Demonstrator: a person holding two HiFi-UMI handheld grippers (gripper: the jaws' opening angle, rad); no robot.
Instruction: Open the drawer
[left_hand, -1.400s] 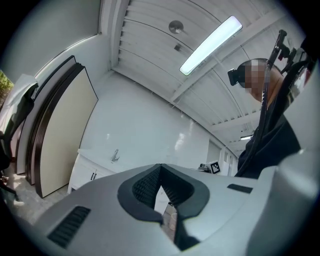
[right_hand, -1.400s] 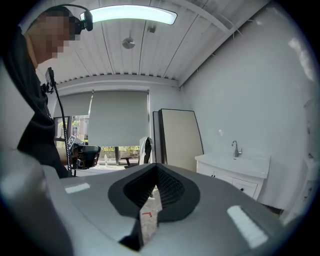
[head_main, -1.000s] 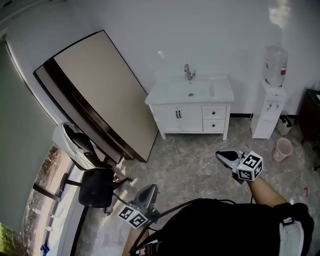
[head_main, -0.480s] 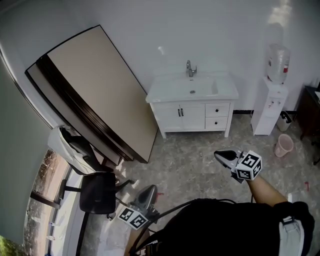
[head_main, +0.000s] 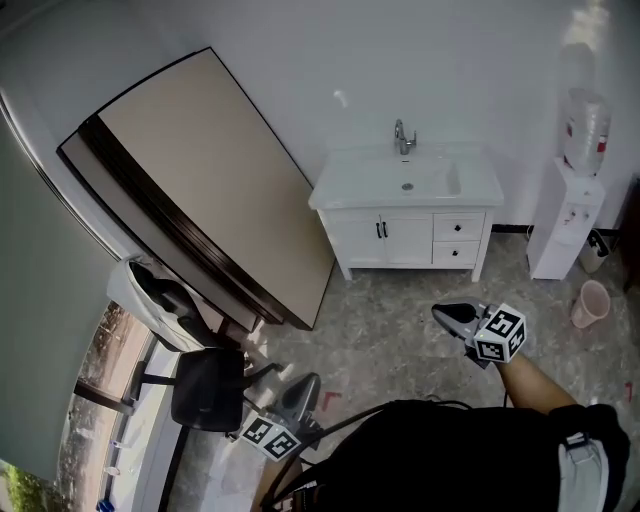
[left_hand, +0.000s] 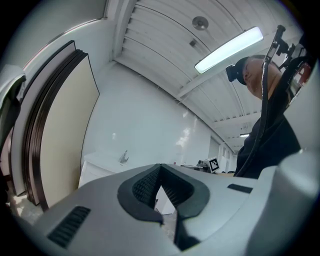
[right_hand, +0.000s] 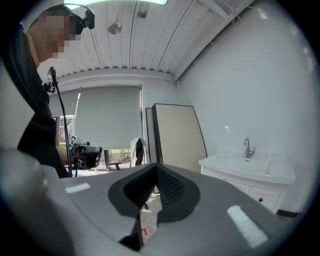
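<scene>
The right gripper (right_hand: 156, 170) has its fingers (right_hand: 172, 189) closed together, with nothing between them. Far right, a white cabinet (right_hand: 257, 195) carries a sink (right_hand: 250, 167) and tap (right_hand: 247, 148) against the wall. Left of it, a beige board (right_hand: 177, 137) leans upright. Far centre, a blind (right_hand: 107, 117) is drawn, and a garment (right_hand: 137, 149) hangs below it. A person (right_hand: 30, 110) stands near left.

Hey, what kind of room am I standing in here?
Probably a sparsely furnished office or utility room: a white sink cabinet and a water dispenser stand along one wall, and large panels lean there near an office chair.
</scene>
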